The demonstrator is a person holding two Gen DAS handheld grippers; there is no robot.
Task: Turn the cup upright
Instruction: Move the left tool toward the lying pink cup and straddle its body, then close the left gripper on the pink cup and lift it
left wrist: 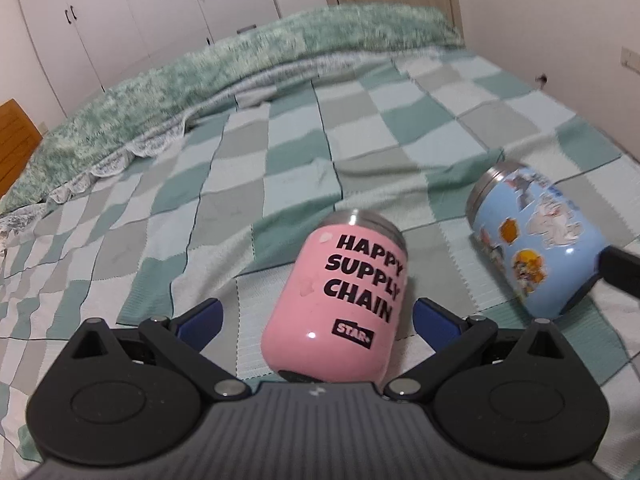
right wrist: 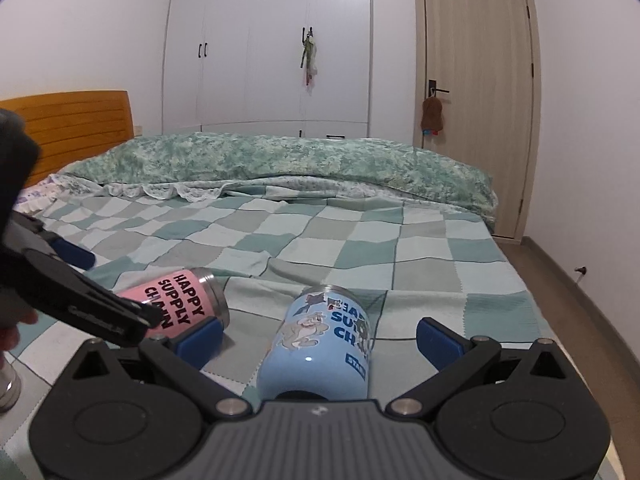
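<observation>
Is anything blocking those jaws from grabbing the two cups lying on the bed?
Nothing visible. The pink cup lies between the left gripper's open jaws, the blue cup between the right gripper's; only checked blanket around them.

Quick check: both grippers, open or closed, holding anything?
Left gripper: open, jaws either side of the pink cup, which lies on its side, not gripped.
Right gripper: open, jaws either side of the blue cup, also lying down, not gripped.

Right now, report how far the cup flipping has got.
Done: nothing; the pink cup and the blue cup both lie on their sides on the checkered blanket. In hand: left claw and right claw straddle them, open. Left: grip, stand both upright.
</observation>
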